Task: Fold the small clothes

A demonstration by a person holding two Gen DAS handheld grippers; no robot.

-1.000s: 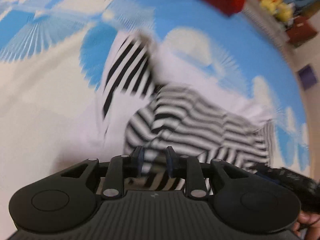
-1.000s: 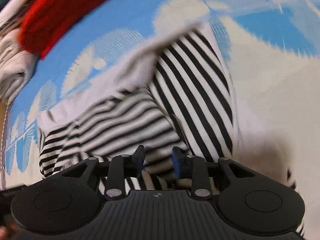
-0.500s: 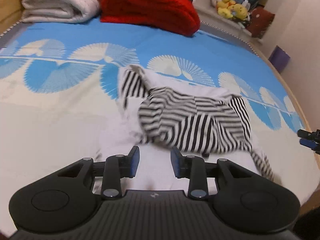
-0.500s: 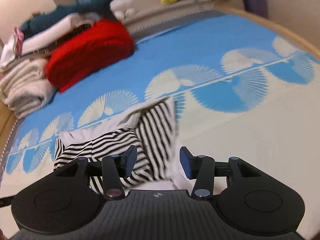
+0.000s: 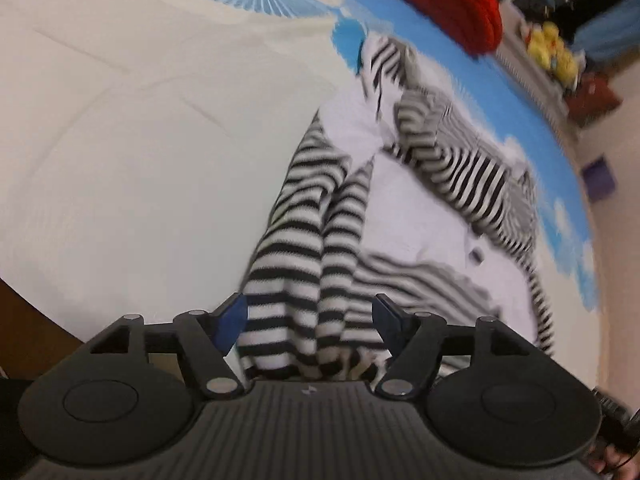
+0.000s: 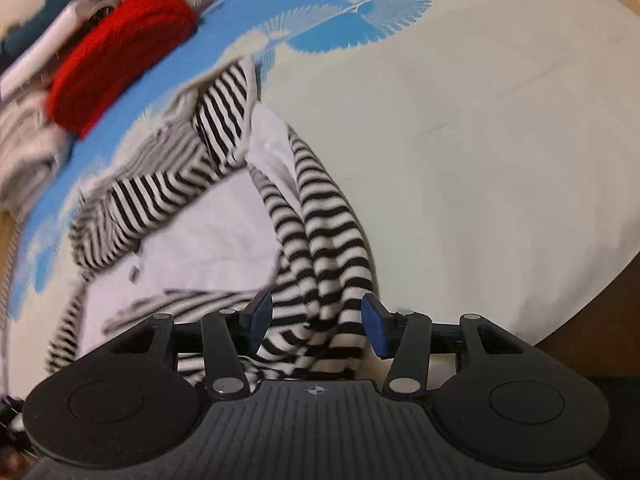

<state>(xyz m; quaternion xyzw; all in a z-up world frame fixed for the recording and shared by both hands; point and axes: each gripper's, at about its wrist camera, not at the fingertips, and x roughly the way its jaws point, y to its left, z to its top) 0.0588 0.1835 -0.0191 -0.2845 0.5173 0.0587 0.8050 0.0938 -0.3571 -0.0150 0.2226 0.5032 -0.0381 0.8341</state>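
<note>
1. Left gripper (image 5: 310, 322): jaws wide and opening; the black-and-white striped soft knit garment (image 5: 316, 248) lies between the blue pads, unpinched.
2. Right gripper (image 6: 317, 326): jaws roughly half open, striped folds between, neither pad pressing.
3. Garment sprawls crumpled on the blue-and-cream fan-print bedspread (image 5: 140, 140).
4. Judged light, limp, stretchy; take hems or sleeve ends.
5. No containers visible.

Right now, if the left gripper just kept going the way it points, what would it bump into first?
Probably the striped garment: its bunched black-and-white fabric already lies between the opening jaws of the left gripper, with the bedsheet apparently beneath. Depth is unclear.
</note>
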